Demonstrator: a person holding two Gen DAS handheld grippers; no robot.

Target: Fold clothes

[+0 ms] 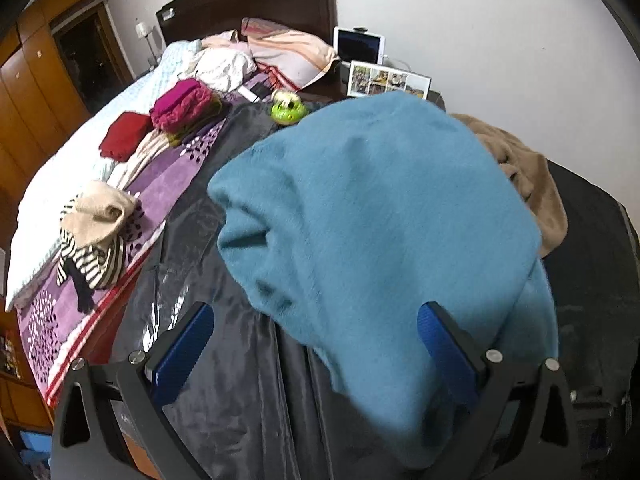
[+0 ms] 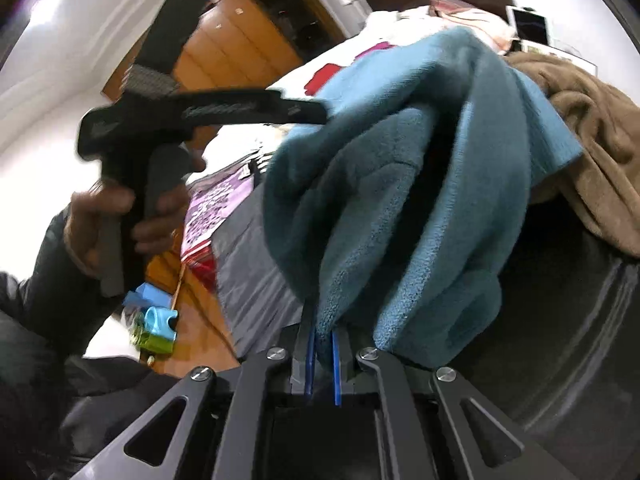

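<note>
Right gripper [image 2: 320, 356] pinching bunched edge of teal fleece garment [image 2: 400, 184], lifted over dark grey sheet [image 1: 240, 380]. Left gripper [image 1: 316, 344] spread wide, garment draped past its 3 o'clock finger. Risk: thin pinch slipping, fold collapsing onto brown fleece [image 1: 532, 184] at 2 o'clock.

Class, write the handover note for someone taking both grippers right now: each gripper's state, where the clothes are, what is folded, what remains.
Right gripper: shut on a bunched edge of the blue fleece, which is lifted over the dark sheet.
Left gripper: open, gripping nothing; the fleece drapes over its right finger.
Brown garment: heaped unfolded just beyond the fleece.
Done, apparently: a folded red item and a magenta stack further up the bed.
Left: lay the fleece flat and fold it, then the brown garment; the striped and cream bundle looks unfolded too.
</note>
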